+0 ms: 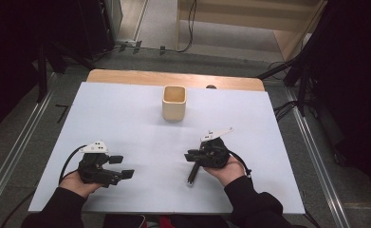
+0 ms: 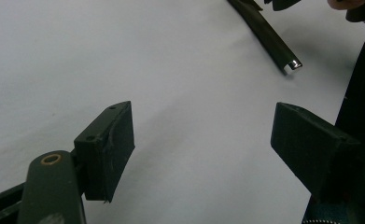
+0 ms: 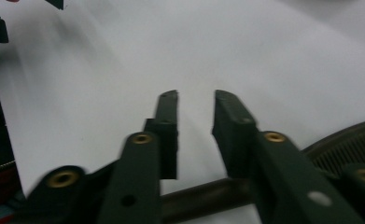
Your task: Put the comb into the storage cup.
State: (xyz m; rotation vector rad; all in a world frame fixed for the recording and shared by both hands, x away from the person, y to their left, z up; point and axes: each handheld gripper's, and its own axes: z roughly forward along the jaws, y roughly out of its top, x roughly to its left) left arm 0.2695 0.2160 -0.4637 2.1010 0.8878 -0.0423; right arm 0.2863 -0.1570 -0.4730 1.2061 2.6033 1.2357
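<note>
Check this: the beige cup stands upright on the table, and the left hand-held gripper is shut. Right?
No: the left hand-held gripper is open, nothing between its jaws, as the left gripper view shows. The beige cup does stand upright.

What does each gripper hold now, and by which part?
Nothing. The left gripper has its fingers wide apart; the right gripper shows a narrow empty gap, and the dark rod lies across beneath it, not gripped.

Wood table (image 1: 126,76), mostly covered by a white sheet (image 1: 126,123). On the sheet: tan square cup (image 1: 174,102), upright, toward the far edge at centre; dark rod-like tool (image 1: 192,174) lying near the front, right of centre.
</note>
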